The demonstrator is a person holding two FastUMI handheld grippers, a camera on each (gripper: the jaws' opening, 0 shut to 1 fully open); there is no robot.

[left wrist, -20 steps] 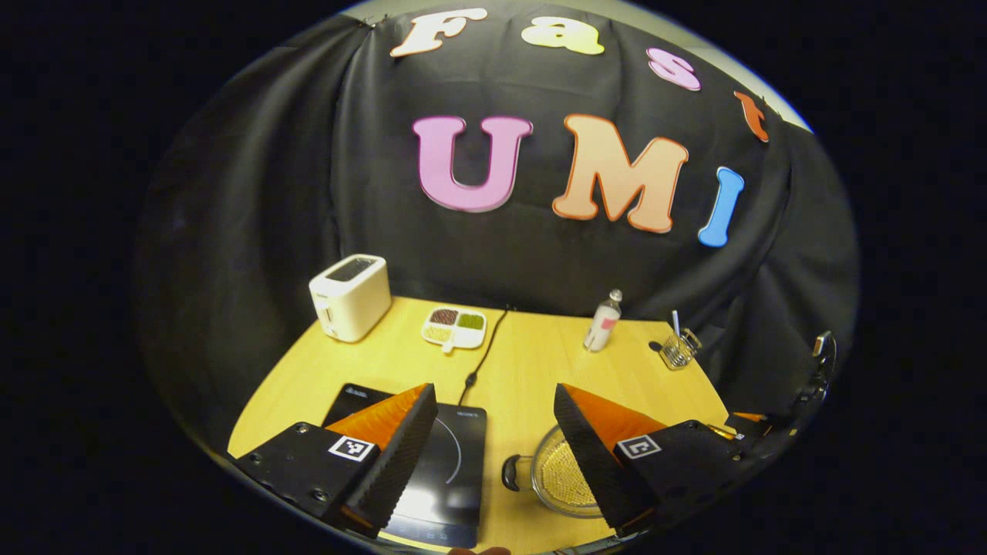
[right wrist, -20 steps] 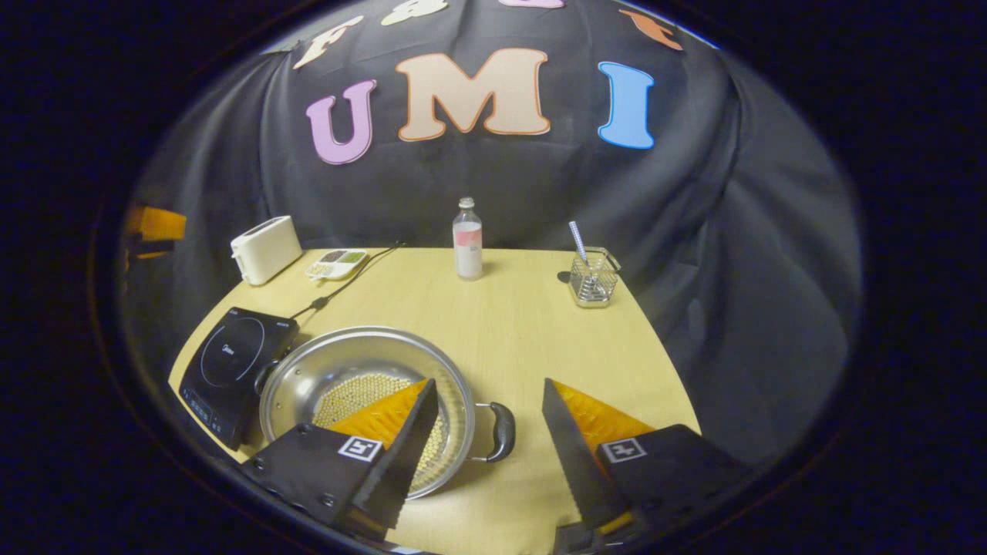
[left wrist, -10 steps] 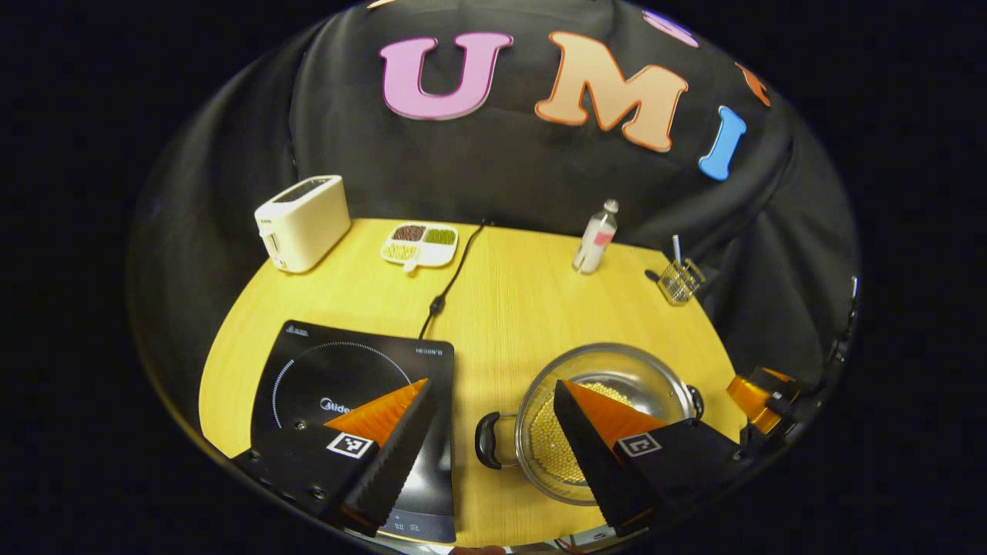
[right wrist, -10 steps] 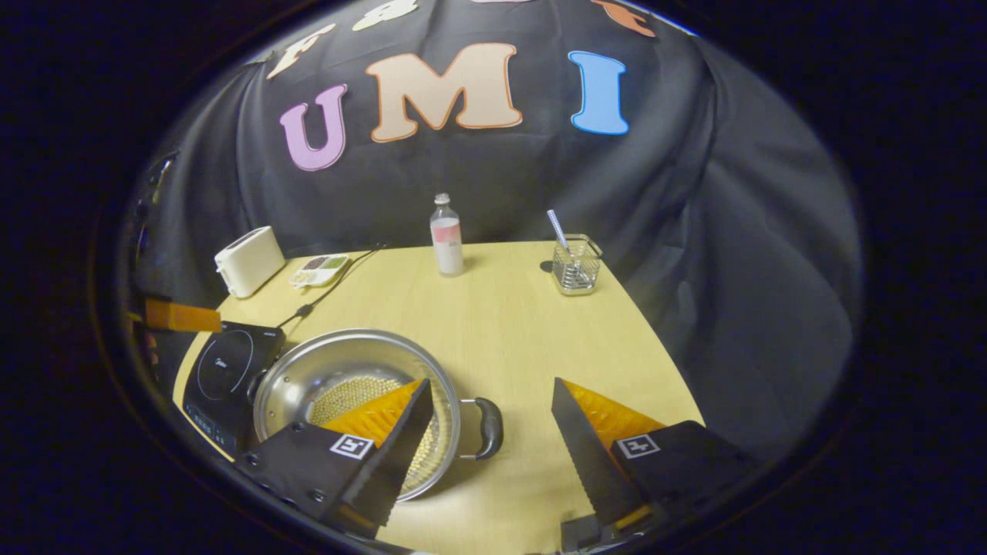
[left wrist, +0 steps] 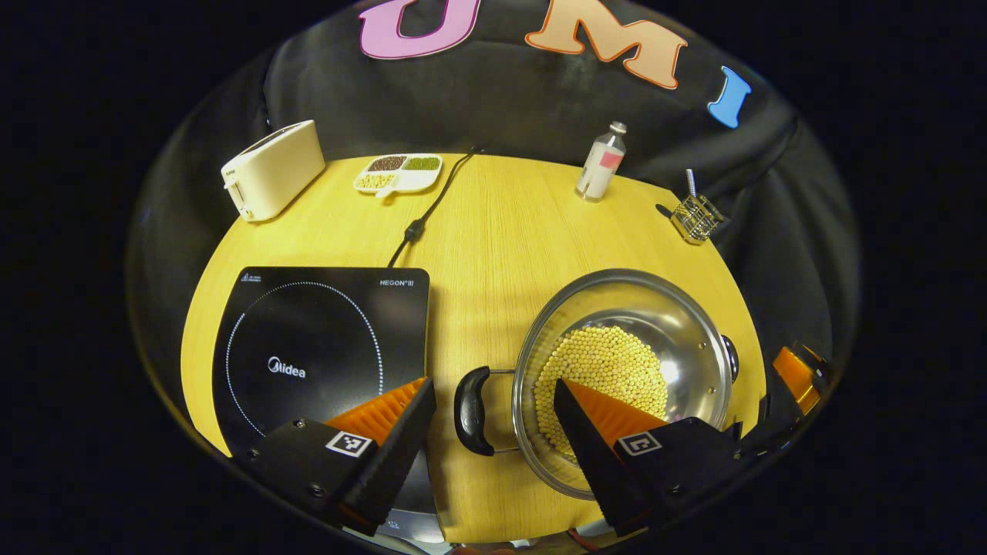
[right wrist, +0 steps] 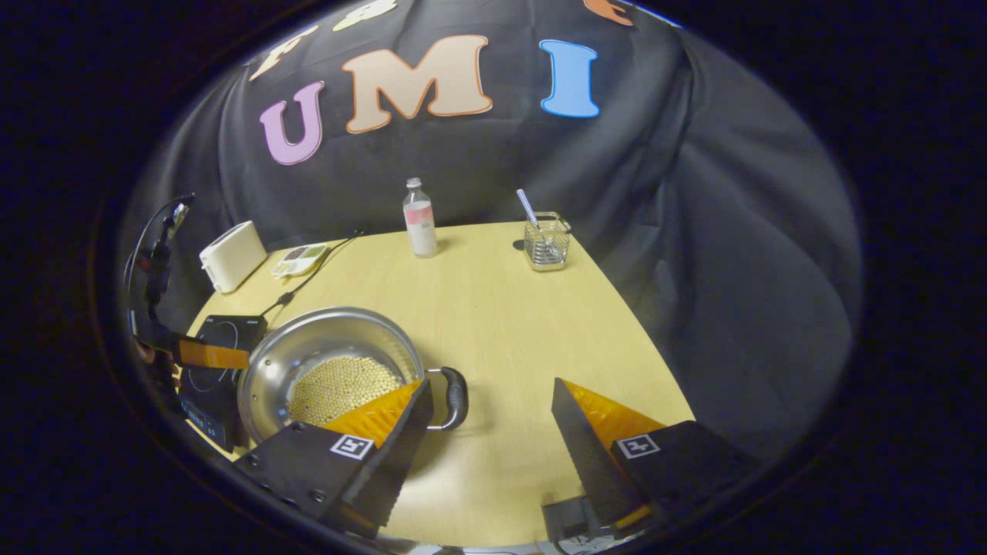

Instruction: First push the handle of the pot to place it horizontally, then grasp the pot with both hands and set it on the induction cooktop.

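A steel pot [left wrist: 682, 320] holding yellow beans stands on the wooden table, right of the black induction cooktop [left wrist: 316, 347]. My left gripper [left wrist: 492, 383] is open above the table, and the pot's near black handle [left wrist: 468, 399] lies just below the gap between its fingers. The pot's far handle [left wrist: 729, 356] points toward the right gripper's orange finger [left wrist: 794, 370]. In the right gripper view the pot [right wrist: 324, 335] sits at lower left. Its black handle [right wrist: 455, 397] lies just beside my open right gripper [right wrist: 490, 383]. The left gripper's orange finger [right wrist: 204, 354] hovers by the cooktop [right wrist: 224, 335].
Along the back of the table stand a cream toaster [left wrist: 270, 169], a divided dish of grains [left wrist: 397, 171], a small bottle [left wrist: 601, 162] and a wire holder [left wrist: 696, 218]. The cooktop's power cord [left wrist: 432, 204] runs to the back edge.
The left gripper has tipped down, so cooktop and pot show from above and the handle sits near its gap. The right gripper view has slid the pot leftward. Both stay open.
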